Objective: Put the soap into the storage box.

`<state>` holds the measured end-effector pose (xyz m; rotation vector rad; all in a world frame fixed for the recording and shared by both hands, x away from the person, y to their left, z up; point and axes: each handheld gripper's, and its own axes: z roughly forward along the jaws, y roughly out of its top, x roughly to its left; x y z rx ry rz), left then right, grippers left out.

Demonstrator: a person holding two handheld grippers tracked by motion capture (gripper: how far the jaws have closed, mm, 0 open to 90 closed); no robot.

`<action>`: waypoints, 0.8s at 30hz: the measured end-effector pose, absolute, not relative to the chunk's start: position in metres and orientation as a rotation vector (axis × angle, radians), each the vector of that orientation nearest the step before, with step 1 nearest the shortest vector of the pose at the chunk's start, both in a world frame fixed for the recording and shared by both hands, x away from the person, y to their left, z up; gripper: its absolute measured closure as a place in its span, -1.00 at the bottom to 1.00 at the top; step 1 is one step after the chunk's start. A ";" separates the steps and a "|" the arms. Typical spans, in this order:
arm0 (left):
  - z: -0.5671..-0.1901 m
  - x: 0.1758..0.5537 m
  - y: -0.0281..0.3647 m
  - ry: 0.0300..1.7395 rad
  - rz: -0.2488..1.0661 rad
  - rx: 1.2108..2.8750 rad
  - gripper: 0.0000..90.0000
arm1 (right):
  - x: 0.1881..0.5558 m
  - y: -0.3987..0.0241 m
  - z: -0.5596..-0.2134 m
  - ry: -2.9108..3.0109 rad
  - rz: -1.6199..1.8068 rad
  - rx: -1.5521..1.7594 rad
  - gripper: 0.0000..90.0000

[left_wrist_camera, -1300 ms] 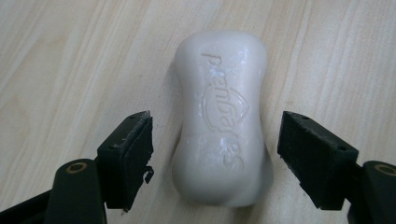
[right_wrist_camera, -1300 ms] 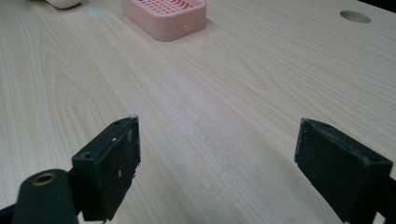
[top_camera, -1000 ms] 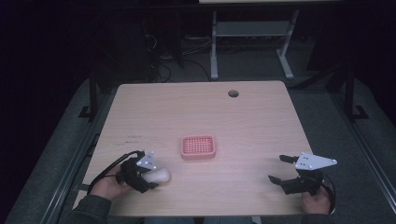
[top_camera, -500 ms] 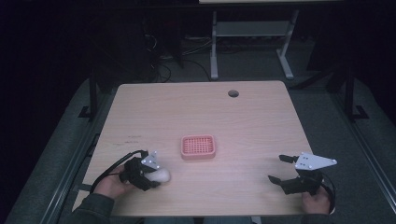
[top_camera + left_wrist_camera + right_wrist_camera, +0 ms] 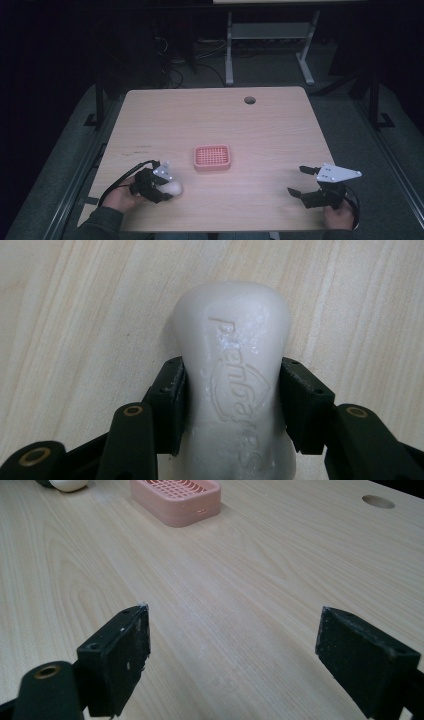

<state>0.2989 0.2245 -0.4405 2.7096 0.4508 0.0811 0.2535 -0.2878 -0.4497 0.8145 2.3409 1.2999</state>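
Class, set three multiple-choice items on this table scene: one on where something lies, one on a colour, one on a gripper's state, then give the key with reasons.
1. Where is the soap dish?
A. near the table's middle
B. beside the round hole
C. under the right gripper

2. What colour is the bar of soap?
A. pink
B. white
C. green

3. How is the left gripper?
A. open, nothing between the jaws
B. shut on the soap
C. lying flat and unheld

Key:
1 A, the high view shows it mid-table.
2 B, it is pale white against the wood.
3 B, both pads press the bar's sides.
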 end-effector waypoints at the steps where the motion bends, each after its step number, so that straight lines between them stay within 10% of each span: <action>1: -0.440 0.299 0.224 0.444 0.084 2.711 0.10 | 0.253 -0.288 -0.450 2.340 1.301 0.815 -0.70; 24: -0.426 0.299 0.215 0.398 0.098 2.699 0.10 | 0.253 -0.289 -0.452 2.328 1.336 0.832 -0.70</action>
